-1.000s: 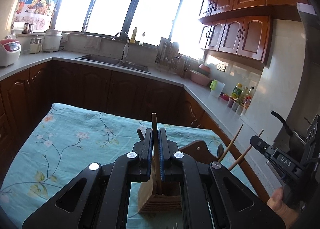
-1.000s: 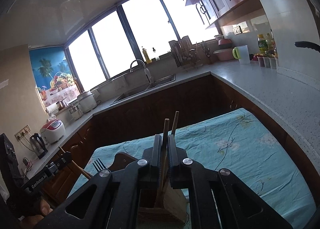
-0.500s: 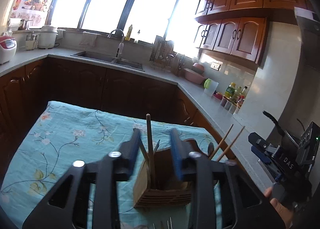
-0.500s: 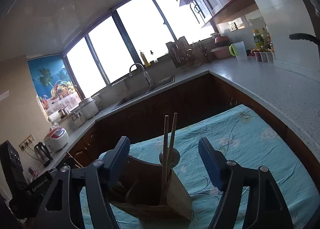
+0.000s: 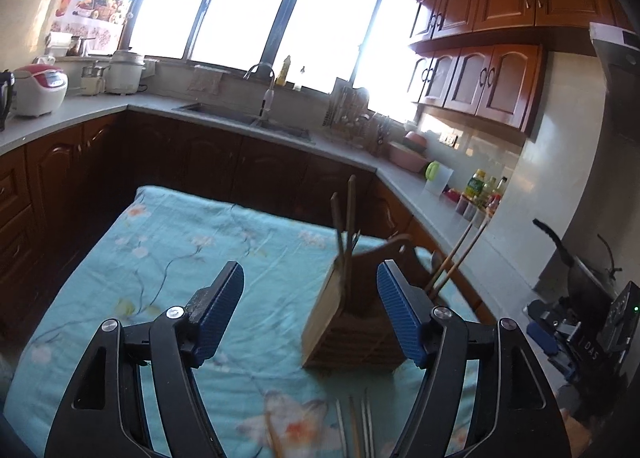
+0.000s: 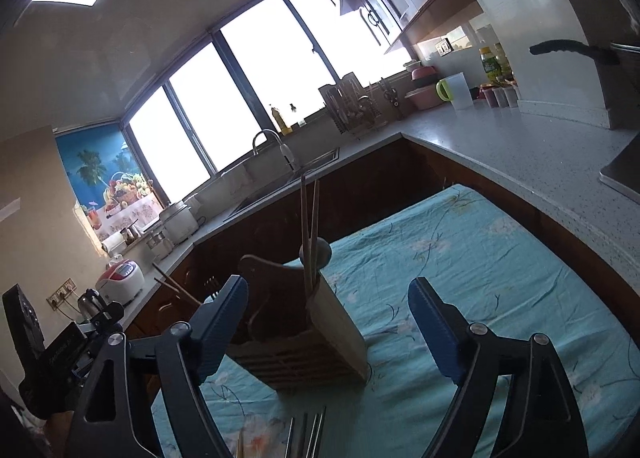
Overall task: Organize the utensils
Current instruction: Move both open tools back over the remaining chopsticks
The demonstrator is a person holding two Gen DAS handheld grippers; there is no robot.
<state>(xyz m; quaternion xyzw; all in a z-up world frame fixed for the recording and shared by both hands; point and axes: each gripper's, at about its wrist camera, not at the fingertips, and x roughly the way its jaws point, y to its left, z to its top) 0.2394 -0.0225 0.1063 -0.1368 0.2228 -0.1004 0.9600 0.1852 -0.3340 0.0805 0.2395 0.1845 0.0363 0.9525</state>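
Both grippers hang over the tabletop (image 5: 168, 242), which is draped in a turquoise cloth printed with flowers. The left gripper (image 5: 310, 310) has its jaws spread wide and grips nothing; its blue ribbed pads (image 5: 218, 314) stand well apart, one over bare cloth and the other in front of the wooden utensil holder (image 5: 352, 326). The right gripper (image 6: 328, 330) is just as wide open and just as empty, with the same holder (image 6: 304, 338) sitting between its pads (image 6: 436, 334) from that side.

The holder stands upright on the cloth, a slatted wooden caddy with a curved handle rising from its middle. A pair of wooden chopsticks (image 5: 345, 213) stands in its near-left compartment in the left view, leaning slightly, tips up. A second pair (image 5: 454, 258) juts out at an angle on the holder's far side — which compartment it sits in I cannot tell. From the right gripper's side, one upright pair (image 6: 310, 234) rises from the holder, with a dark spoon bowl (image 6: 316, 252) just behind it.

More utensils (image 5: 356, 430) lie flat on the cloth at the near edge, between holder and camera — thin metal handles and a wooden one, blurred.

Behind, a sink (image 5: 244, 119) sits under bright windows.
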